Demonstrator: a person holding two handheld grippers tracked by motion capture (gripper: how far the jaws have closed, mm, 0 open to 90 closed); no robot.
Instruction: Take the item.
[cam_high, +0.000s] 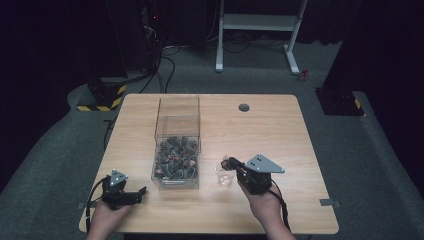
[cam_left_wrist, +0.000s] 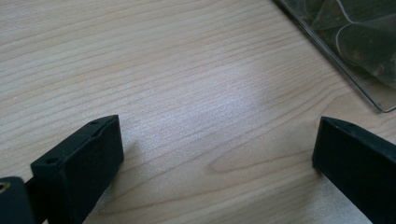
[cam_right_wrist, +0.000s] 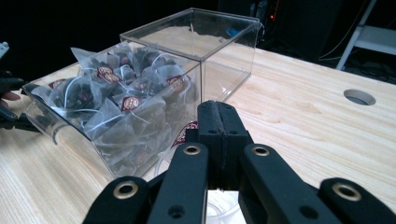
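A clear plastic box (cam_high: 177, 116) on the wooden table (cam_high: 265, 135) holds several pyramid tea bags (cam_high: 175, 156) with red tags; its far half is bare. In the right gripper view the box (cam_right_wrist: 224, 42) and its tea bags (cam_right_wrist: 116, 100) lie ahead to the left. My right gripper (cam_high: 229, 161) hovers over a small clear cup (cam_high: 224, 178), jaws shut (cam_right_wrist: 219, 114), with a red-tagged tea bag (cam_right_wrist: 184, 136) pinched at their left side, hanging over the cup's rim (cam_right_wrist: 161, 164). My left gripper (cam_high: 141, 193) rests low at the table's front left, open (cam_left_wrist: 217, 135) over bare wood, beside the box's corner (cam_left_wrist: 355, 46).
A round cable hole (cam_high: 244, 107) sits in the table's far middle, also in the right gripper view (cam_right_wrist: 358, 97). A white stand (cam_high: 257, 22) and black equipment with cables stand on the floor beyond the table. The person's left hand (cam_right_wrist: 7, 100) shows past the box.
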